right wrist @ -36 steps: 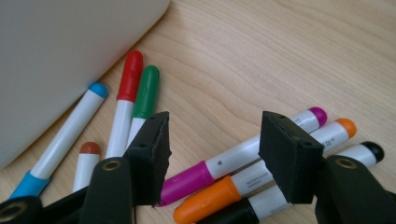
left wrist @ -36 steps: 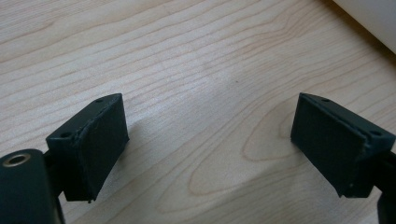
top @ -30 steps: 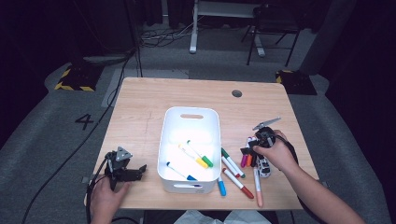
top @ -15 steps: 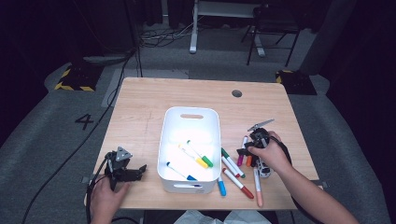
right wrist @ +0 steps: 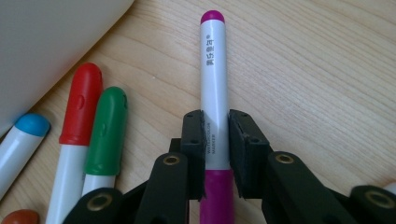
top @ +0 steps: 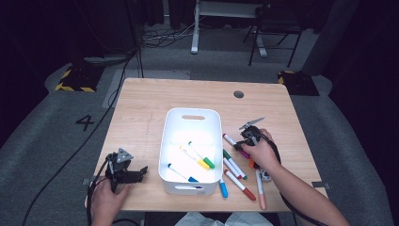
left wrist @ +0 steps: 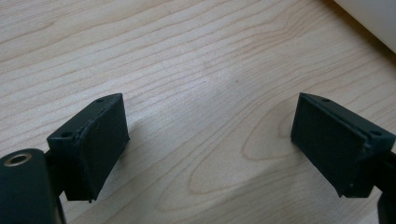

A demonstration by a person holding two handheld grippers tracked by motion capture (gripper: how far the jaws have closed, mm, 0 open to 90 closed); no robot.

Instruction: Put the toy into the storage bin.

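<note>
Right gripper (right wrist: 216,140) clamped on the purple marker (right wrist: 213,84) right of the white bin (top: 190,121), probably to lift it in among the markers there, left gripper (left wrist: 210,140) resting spread over near-left bare wooden table (left wrist: 187,60).

Right gripper (right wrist: 215,135) has just been closing, and its pads now press both sides of the purple marker (right wrist: 214,84) at mid-right of the high view, forearm reaching in from the lower right. Left gripper (top: 126,172) sits at lower left, jaws spread wide.
</note>
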